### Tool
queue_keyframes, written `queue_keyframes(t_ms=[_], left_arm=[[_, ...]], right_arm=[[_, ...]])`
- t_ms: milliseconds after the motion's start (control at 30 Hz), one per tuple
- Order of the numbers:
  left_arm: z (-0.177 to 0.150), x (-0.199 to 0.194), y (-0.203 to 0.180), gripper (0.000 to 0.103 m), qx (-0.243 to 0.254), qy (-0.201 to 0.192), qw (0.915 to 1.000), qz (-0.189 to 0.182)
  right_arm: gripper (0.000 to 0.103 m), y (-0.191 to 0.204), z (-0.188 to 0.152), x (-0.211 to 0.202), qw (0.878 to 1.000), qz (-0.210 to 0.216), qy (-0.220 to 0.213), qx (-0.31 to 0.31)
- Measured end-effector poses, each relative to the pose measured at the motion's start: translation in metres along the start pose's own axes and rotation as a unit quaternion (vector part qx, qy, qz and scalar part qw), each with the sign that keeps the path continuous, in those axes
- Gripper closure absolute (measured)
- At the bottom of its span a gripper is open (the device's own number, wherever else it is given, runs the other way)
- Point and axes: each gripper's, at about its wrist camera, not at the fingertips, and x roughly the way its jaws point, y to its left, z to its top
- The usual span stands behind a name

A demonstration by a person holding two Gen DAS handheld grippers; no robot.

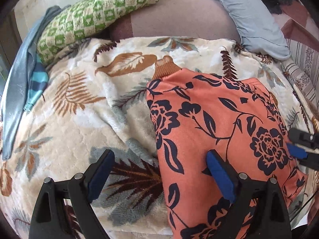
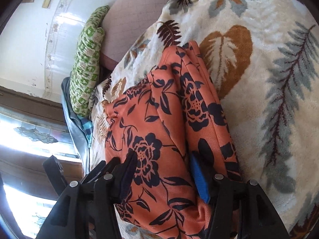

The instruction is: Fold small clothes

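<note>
Orange floral garment [image 1: 215,123] lies folded at lower right on the fleece blanket [image 1: 79,123]; left gripper [image 1: 159,171] and right gripper [image 2: 163,175] both gape released, seemingly finished.

No writing, label, brand or number can be read on anything in either view.

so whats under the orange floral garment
The orange floral garment lies folded on a cream leaf-print blanket, which shows all around it. Whatever is beneath the blanket there is covered; further back a plain brownish surface shows.
</note>
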Motion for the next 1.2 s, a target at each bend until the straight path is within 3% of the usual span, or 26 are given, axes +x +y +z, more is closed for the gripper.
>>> queue_keyframes(t_ms=[133, 300, 633, 933, 1000, 1100, 1200], left_arm=[[-0.001, -0.020, -0.001, 0.009, 0.023, -0.030, 0.9990, 0.022], [0.003, -0.035, 0.004, 0.009, 0.017, -0.047, 0.9984, 0.026], [0.007, -0.044, 0.002, 0.009, 0.009, -0.061, 0.9979, 0.018], [0.003, -0.023, -0.001, 0.009, 0.003, -0.032, 0.9994, 0.010], [-0.001, -0.013, 0.001, 0.009, -0.002, -0.016, 0.9998, 0.012], [-0.009, 0.002, 0.006, 0.009, -0.012, 0.000, 0.9999, 0.008], [-0.018, 0.011, 0.009, 0.002, -0.026, -0.006, 0.9996, -0.003]], right_arm=[[0.044, 0.002, 0.005, -0.023, 0.998, 0.018, -0.056, -0.009], [0.042, -0.003, 0.013, -0.037, 0.996, 0.000, -0.092, 0.001], [0.039, -0.015, 0.019, -0.037, 0.996, -0.005, -0.088, 0.023], [0.039, -0.010, 0.022, -0.030, 0.997, 0.005, -0.080, 0.010], [0.039, -0.002, 0.020, -0.024, 0.997, -0.005, -0.076, -0.008], [0.039, -0.002, 0.020, -0.020, 0.993, -0.072, -0.090, -0.018], [0.039, -0.019, 0.027, -0.013, 0.995, -0.065, -0.073, 0.022]])
